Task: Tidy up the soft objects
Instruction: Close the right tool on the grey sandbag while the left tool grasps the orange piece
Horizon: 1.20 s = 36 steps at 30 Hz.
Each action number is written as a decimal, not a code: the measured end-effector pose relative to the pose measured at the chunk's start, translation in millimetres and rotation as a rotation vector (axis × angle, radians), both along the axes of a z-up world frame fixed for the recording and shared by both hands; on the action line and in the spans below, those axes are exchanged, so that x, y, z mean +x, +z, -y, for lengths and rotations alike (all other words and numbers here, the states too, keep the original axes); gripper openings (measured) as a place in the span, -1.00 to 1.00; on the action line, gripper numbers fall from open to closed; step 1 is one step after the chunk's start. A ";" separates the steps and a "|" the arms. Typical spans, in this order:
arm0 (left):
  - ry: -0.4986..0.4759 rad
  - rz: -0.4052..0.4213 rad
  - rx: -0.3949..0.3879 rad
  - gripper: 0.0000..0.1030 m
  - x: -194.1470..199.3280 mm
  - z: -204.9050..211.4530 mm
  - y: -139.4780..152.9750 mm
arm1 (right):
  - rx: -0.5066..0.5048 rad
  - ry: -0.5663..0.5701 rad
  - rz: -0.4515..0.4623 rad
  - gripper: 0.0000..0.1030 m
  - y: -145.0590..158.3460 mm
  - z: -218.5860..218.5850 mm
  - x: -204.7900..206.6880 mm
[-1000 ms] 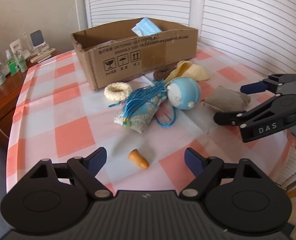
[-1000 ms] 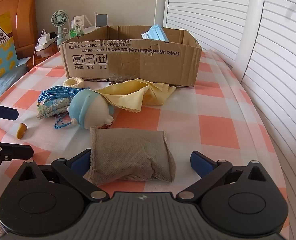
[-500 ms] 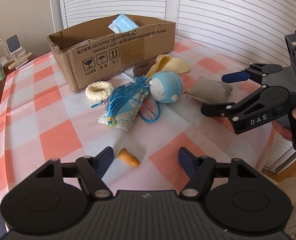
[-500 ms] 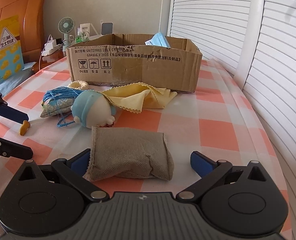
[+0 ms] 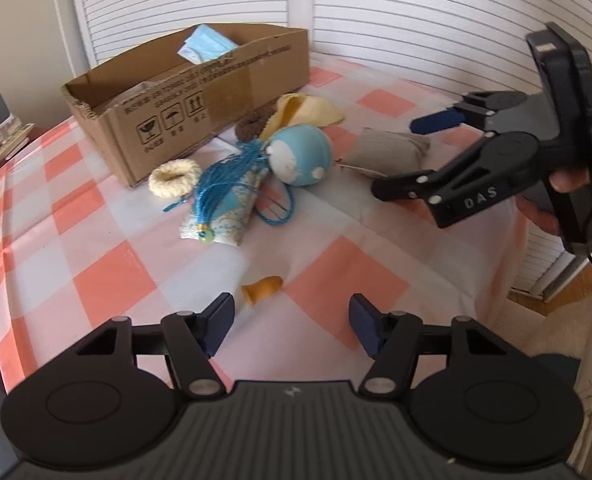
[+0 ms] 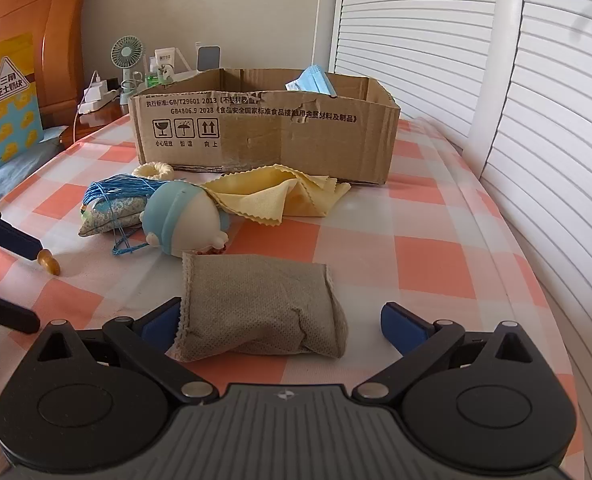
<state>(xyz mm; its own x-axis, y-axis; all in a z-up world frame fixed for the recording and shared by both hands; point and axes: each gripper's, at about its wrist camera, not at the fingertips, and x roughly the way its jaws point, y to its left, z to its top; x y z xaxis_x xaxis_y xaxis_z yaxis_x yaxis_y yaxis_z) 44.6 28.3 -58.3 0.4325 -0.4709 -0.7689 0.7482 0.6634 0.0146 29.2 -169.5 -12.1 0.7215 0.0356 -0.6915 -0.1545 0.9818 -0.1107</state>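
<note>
A grey fabric pouch [image 6: 259, 306] lies on the checked tablecloth between the open fingers of my right gripper [image 6: 281, 322]; it also shows in the left wrist view [image 5: 388, 150]. My left gripper [image 5: 291, 322] is open and empty, with a small orange cone [image 5: 263, 288] just ahead of it. Behind lie a blue round plush [image 6: 183, 218], a floral sachet with blue tassel [image 5: 219, 196], a yellow cloth [image 6: 279, 196] and a cream ring [image 5: 174, 172]. A cardboard box [image 6: 263, 128] holds a blue face mask [image 6: 314, 80].
The table edge falls off at the right near white slatted doors [image 6: 536, 100]. A wooden headboard [image 6: 27, 32] and a side table with a small fan [image 6: 125, 56] stand at the back left. A brown ring [image 5: 253, 122] lies by the box.
My left gripper has swung so the scene shifts left and the orange cone sits nearer between its fingers. My right gripper has crept forward around the grey pouch.
</note>
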 end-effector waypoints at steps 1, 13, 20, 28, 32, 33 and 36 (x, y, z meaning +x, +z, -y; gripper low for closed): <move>0.022 0.005 0.001 0.12 2.5 -1.0 -0.2 | -0.001 -0.001 0.001 1.00 0.0 -0.2 0.0; 0.277 -0.013 -0.123 0.10 11.4 -5.4 -2.9 | -0.002 -0.002 0.038 1.00 -1.6 -0.5 -6.4; 0.261 0.053 -0.066 0.00 16.9 12.4 -5.7 | 0.007 0.041 0.044 1.00 -1.3 0.1 -12.7; 0.223 0.058 -0.062 -0.30 20.3 16.8 -5.2 | 0.010 0.065 0.033 1.00 -0.8 -1.4 -11.3; 0.220 0.049 -0.072 -0.34 20.6 15.8 -5.1 | 0.004 0.081 0.029 1.00 -0.6 -4.6 -9.2; 0.223 0.048 -0.074 -0.34 20.5 15.5 -5.1 | 0.001 0.086 0.028 0.99 -0.5 -6.1 -8.4; 0.226 0.044 -0.078 -0.34 20.7 14.9 -4.9 | 0.007 0.102 0.020 0.94 0.3 -9.9 -5.0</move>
<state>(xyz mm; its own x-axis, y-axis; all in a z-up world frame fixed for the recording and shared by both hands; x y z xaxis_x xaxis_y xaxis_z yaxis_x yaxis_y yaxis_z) 65.3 13.4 -63.1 0.5660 -0.4154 -0.7121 0.5804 0.8142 -0.0136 24.1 -159.6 -11.8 0.7275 0.1146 -0.6764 -0.2517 0.9618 -0.1079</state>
